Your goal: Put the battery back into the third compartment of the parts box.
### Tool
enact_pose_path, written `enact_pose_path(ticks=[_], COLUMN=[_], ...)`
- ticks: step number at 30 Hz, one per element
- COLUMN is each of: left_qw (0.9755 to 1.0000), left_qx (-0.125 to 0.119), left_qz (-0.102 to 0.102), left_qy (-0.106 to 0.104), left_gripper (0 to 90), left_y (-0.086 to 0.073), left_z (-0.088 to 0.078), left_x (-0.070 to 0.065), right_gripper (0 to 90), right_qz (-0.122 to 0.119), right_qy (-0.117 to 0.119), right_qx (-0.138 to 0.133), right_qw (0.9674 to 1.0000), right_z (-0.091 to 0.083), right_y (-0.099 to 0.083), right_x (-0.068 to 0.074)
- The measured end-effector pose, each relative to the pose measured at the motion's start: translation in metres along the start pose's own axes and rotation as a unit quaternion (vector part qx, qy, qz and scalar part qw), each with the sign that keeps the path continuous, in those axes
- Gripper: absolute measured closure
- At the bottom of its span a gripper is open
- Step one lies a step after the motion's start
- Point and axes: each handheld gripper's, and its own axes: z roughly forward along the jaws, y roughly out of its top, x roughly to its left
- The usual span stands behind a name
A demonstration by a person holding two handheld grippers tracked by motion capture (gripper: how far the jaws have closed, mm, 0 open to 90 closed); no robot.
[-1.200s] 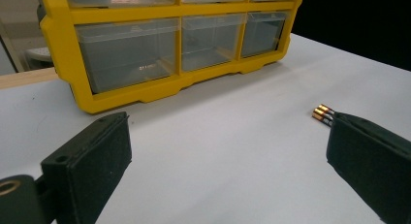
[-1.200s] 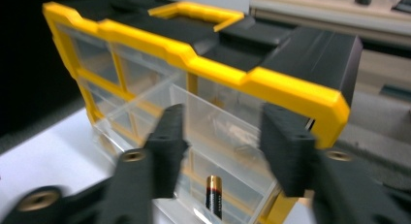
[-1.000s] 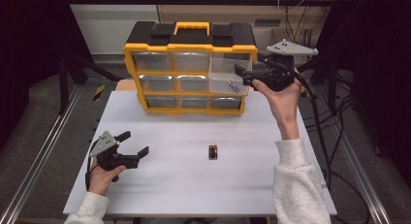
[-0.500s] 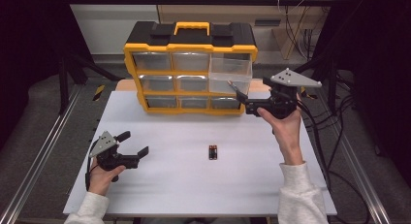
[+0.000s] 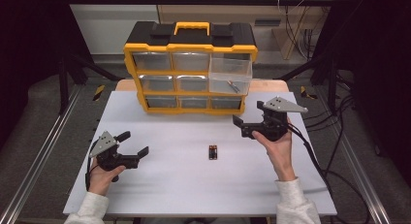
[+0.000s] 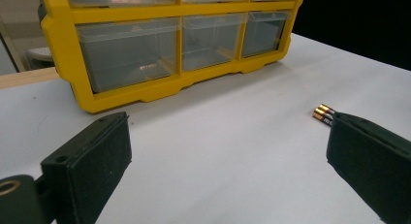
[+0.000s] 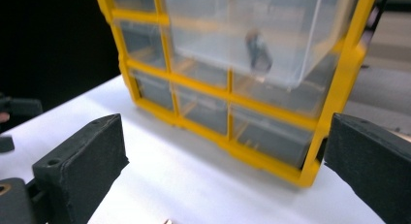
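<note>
A yellow organizer (image 5: 190,71) with clear drawers stands at the back of the white table (image 5: 194,185). Its top right drawer (image 5: 231,74) is pulled out, with a battery (image 7: 258,52) lying inside. A pair of batteries (image 5: 213,152) lies side by side mid-table; in the left gripper view the pair (image 6: 322,111) peeks out beside the right jaw. My left gripper (image 5: 134,143) rests open at the front left, nothing between its jaws. My right gripper (image 5: 249,114) hovers low in front of the organizer's right end; its jaws have just been opening and stand open with nothing between them.
Black frame posts and metal rails flank the table. Cables (image 5: 315,156) trail off the right gripper toward the right edge. A wooden strip (image 5: 271,86) shows behind the organizer.
My right gripper came down from the pulled-out drawer to a spot low over the table in front of the organizer. The left gripper stayed put.
</note>
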Motion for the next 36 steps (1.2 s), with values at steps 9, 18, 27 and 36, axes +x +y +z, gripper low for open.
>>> enact_pose_path(ticks=[9,18,27,36], left_qw=[1.0000,1.0000,1.0000,1.0000], left_qx=[0.000,-0.001,0.000,0.000], left_qz=[0.001,0.001,0.000,0.000], left_qy=[0.001,0.001,0.001,0.002], left_gripper=[1.8,1.8,1.8,1.8], left_y=[0.000,0.000,0.000,0.000], left_z=[0.000,0.000,0.000,0.000], left_x=[0.000,0.000,-0.001,0.000], right_gripper=[1.9,1.9,1.9,1.9], right_qz=[0.007,0.001,-0.005,-0.009], right_qy=[0.005,0.014,0.021,0.024], right_qx=[0.029,0.060,0.091,0.116], right_qw=[0.9995,0.9981,0.9956,0.9929], right_z=[0.013,0.031,0.048,0.060], right_y=[-0.033,-0.052,-0.067,-0.079], right_x=[0.002,0.012,0.021,0.026])
